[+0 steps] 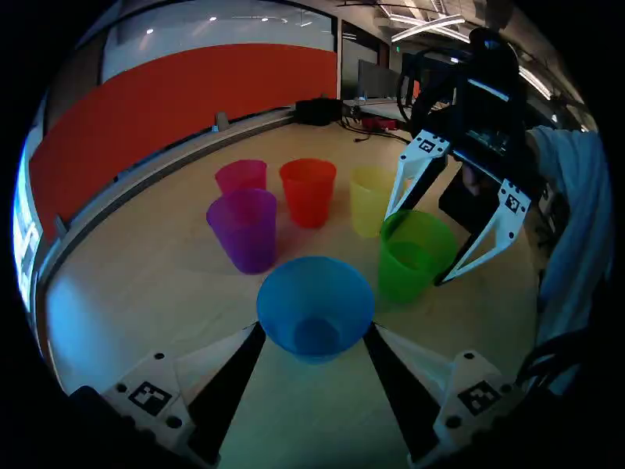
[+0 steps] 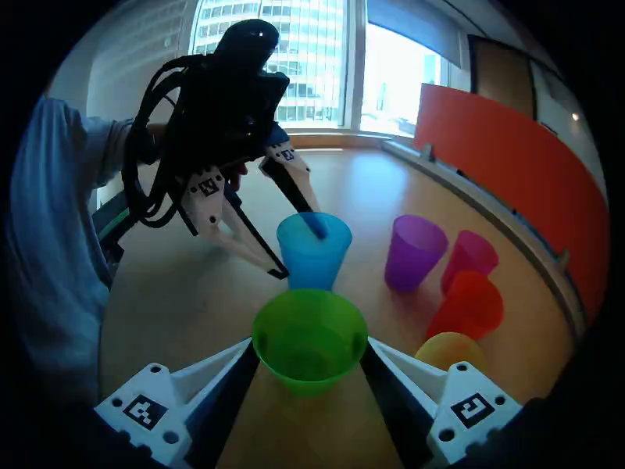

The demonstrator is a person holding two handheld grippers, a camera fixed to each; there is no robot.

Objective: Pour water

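On the table (image 1: 141,289), the fingers of the left gripper (image 1: 315,330) flank the nearest cup (image 1: 316,301), perhaps touching it. Behind it in the left gripper view, a second cup (image 1: 414,258) stands to the right between the fingers of the right gripper (image 1: 416,250). A third cup (image 1: 246,228) stands to the left, and a row of three cups (image 1: 308,190) farthest back.

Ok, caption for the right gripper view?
Right tool grips a green cup; left tool holds a blue cup beyond.

There's a blue cup (image 1: 316,305) and green cup (image 1: 414,254).
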